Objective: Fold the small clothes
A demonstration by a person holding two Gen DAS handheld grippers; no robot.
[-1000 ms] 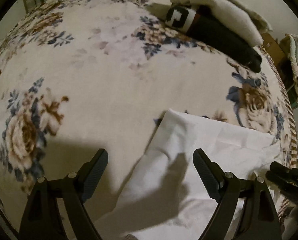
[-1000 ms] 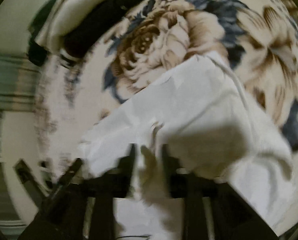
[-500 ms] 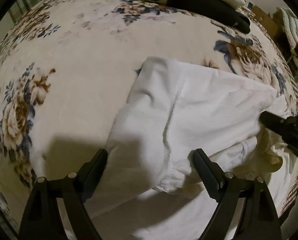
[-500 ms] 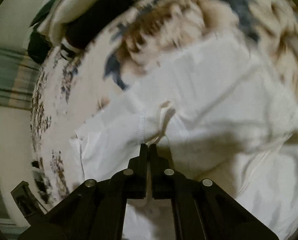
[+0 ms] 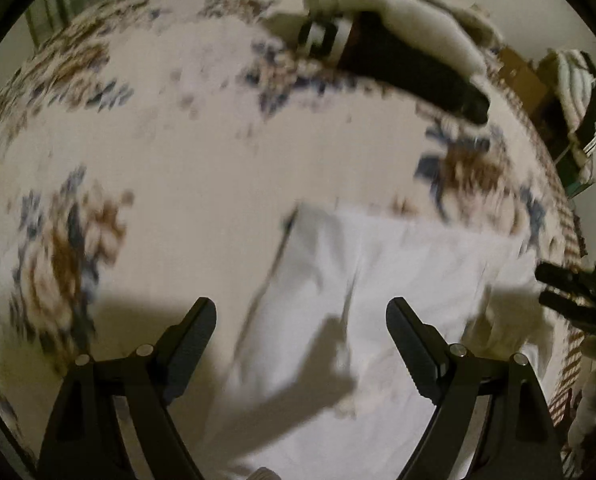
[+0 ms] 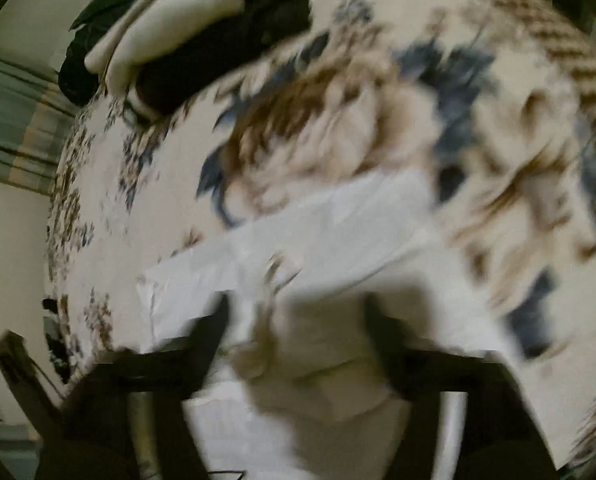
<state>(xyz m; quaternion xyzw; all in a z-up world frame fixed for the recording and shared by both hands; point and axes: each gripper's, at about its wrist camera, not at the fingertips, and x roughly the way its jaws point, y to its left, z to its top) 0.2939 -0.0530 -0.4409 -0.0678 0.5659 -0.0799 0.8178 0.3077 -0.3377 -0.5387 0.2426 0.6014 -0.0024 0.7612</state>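
Note:
A white garment [image 5: 378, 288] lies partly folded on the floral bedspread [image 5: 177, 140]. My left gripper [image 5: 301, 320] is open and empty, its jaws wide apart above the garment's left part. In the left wrist view my right gripper [image 5: 546, 286] shows at the right edge, by the garment's right side. In the blurred right wrist view my right gripper [image 6: 298, 320] is open above the white garment [image 6: 338, 232], holding nothing.
A stack of folded clothes, cream [image 5: 410, 12] and black [image 5: 410, 64], lies at the far side of the bed; it also shows in the right wrist view [image 6: 201, 40]. More clothes [image 5: 582, 92] hang beyond the bed's right edge.
My right gripper has opened and let go of the white garment. Both grippers have pulled back and up; the garment now lies flatter on the bed.

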